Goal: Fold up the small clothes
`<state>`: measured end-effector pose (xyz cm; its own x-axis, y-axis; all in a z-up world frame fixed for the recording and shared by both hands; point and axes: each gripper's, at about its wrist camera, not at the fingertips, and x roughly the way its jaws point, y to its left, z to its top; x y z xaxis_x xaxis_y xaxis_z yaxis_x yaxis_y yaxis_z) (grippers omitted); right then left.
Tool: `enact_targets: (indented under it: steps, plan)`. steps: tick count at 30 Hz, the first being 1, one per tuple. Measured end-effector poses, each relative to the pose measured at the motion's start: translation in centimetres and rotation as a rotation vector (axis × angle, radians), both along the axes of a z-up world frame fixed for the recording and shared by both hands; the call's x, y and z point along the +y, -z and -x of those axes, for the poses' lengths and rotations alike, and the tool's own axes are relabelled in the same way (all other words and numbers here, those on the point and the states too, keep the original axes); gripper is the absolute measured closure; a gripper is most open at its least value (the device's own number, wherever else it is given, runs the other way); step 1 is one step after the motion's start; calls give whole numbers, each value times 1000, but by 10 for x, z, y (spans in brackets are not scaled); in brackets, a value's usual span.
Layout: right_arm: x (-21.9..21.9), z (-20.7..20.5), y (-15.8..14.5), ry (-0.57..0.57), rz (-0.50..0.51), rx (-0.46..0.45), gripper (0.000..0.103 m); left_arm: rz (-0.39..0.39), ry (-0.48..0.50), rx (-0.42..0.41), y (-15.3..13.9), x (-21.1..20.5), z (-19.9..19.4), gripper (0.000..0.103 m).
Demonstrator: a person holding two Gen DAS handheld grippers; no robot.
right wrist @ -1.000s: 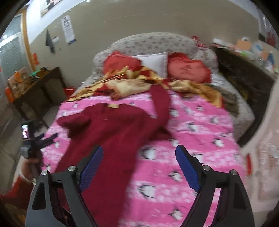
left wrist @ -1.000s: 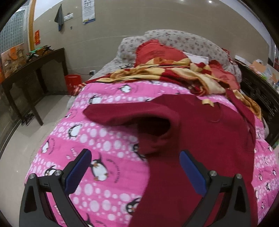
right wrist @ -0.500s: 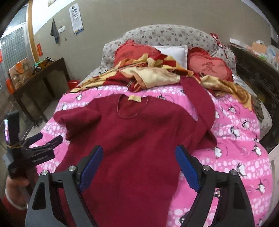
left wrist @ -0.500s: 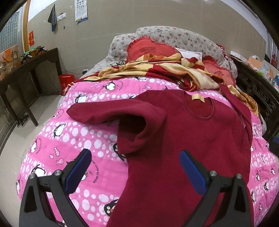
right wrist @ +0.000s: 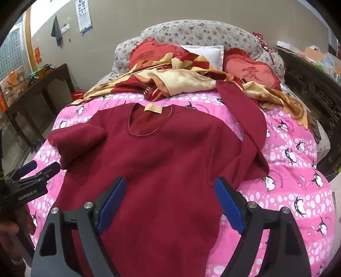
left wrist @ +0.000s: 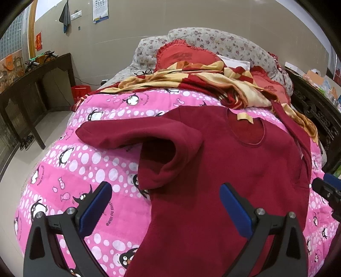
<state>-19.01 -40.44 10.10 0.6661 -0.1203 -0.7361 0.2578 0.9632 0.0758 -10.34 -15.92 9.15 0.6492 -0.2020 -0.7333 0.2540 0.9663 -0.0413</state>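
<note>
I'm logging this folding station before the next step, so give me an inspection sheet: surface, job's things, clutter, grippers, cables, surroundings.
Surface: pink penguin quilt covering the bed.
Job's things: dark red sweater spread front up, neck toward the pillows; one sleeve bunched and folded over, the other sleeve trailing up toward the blanket.
Clutter: red and yellow blanket crumpled at the head; heart cushions; glasses.
Grippers: left gripper open, empty, over the sweater's edge; right gripper open, empty, over its body.
Cables: one cord at the wall socket.
Surroundings: dark wooden table, red bin, wall chart.
</note>
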Motion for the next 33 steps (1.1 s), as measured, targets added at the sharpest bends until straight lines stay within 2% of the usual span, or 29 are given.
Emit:
enact_targets:
  steps: [33]
  plan:
    - [14,-29,19,-11,-25,36,0,10,-28,9,2,5,-15,0]
